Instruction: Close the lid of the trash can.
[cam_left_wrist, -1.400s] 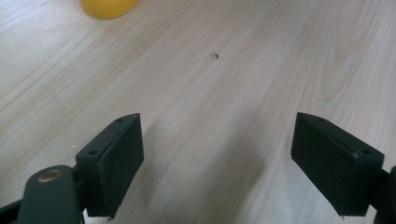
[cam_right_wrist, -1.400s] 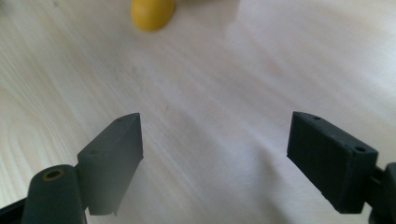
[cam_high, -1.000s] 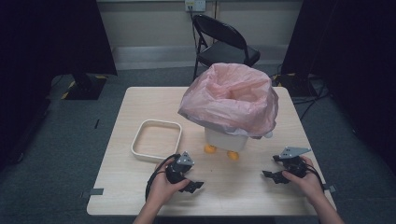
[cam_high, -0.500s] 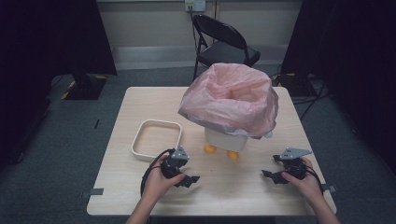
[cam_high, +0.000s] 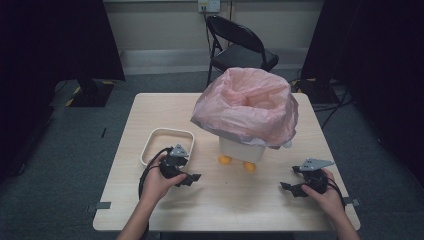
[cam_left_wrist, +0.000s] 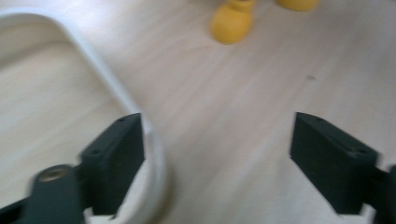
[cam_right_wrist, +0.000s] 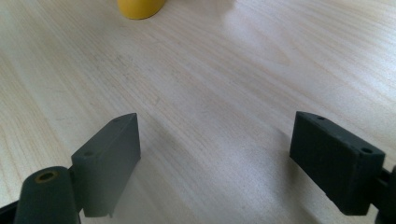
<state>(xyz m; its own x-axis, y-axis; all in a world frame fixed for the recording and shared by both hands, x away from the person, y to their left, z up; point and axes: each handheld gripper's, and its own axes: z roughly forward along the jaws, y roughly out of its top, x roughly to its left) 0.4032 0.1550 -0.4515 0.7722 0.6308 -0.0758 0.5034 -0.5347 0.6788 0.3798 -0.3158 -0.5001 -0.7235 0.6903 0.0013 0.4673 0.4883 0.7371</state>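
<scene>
A white bin (cam_high: 241, 148) lined with a pink bag (cam_high: 247, 105) stands on yellow feet (cam_high: 225, 160) in the middle of the table. To its left lies a cream tray (cam_high: 152, 137), empty inside. My left gripper (cam_high: 191, 178) is held just in front of the tray's near right corner, open with nothing between its jaws. In the left gripper view the left gripper (cam_left_wrist: 217, 154) has its left jaw over the tray's rim (cam_left_wrist: 112, 86), and one yellow foot (cam_left_wrist: 231, 25) lies ahead. My right gripper (cam_high: 290, 188) rests open near the front right; in the right gripper view the right gripper (cam_right_wrist: 217, 158) is over bare wood.
The light wooden table (cam_high: 240, 205) has bare wood along its front, between the two hands. A black folding chair (cam_high: 240, 47) stands behind the table. Dark curtains hang at both sides, and grey carpet surrounds the table.
My left gripper has moved left and away from the person, up to the tray's near corner. The right gripper has stayed where it was.
</scene>
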